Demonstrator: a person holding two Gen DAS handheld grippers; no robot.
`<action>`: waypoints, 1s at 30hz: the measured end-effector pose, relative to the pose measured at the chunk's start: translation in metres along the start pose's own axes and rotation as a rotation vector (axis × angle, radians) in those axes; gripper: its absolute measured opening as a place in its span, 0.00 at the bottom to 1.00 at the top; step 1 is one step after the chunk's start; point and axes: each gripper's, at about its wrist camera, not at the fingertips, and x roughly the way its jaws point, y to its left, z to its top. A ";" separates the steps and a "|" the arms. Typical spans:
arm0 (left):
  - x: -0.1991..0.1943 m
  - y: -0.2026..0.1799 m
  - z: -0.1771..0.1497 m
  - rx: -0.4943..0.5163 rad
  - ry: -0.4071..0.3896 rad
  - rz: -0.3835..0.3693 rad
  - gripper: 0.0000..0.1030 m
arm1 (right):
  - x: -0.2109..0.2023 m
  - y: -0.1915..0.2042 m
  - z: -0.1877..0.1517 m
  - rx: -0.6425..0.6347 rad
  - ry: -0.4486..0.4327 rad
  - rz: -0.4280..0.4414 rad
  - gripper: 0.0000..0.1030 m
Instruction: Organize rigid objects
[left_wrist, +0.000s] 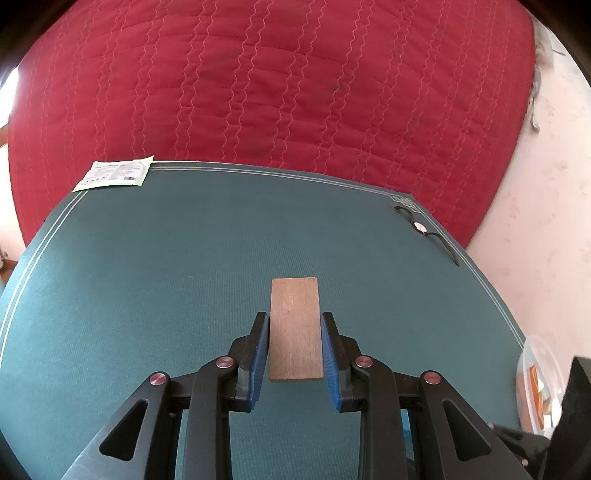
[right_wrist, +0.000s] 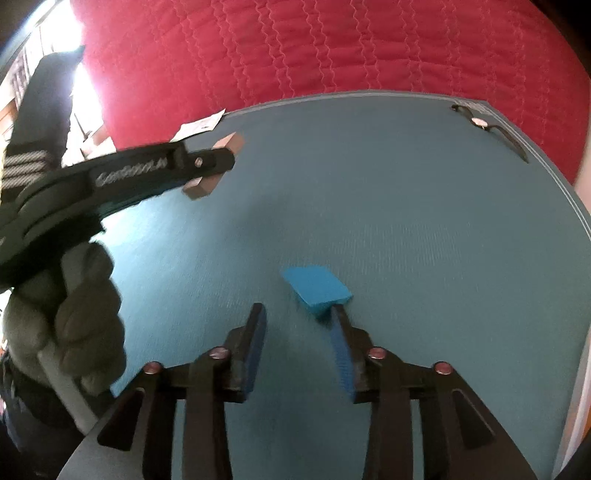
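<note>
Left gripper (left_wrist: 294, 321) grips brown block (left_wrist: 294, 328) mid-mat (left_wrist: 147, 277).

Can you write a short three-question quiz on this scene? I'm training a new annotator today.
1. True or false: the left gripper is shut on the wooden block.
2. Which colour is the block by the right gripper? A red, B blue, C yellow.
3. Name the thing lying near the far right corner of the green mat.

Key:
1. True; the pads press both long sides.
2. B; it lies on the mat at the tip of one finger, and the jaws stand open, not gripping it.
3. A wristwatch with a dark strap.
</note>
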 end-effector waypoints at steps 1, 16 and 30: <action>0.000 0.000 0.000 0.000 0.001 0.001 0.28 | 0.002 0.000 0.003 0.000 -0.003 -0.003 0.45; 0.002 0.003 0.000 -0.007 0.010 0.012 0.28 | 0.012 0.011 0.011 -0.055 -0.040 -0.121 0.31; -0.003 -0.015 -0.003 0.051 -0.009 0.021 0.28 | -0.047 -0.013 0.001 -0.015 -0.121 -0.123 0.30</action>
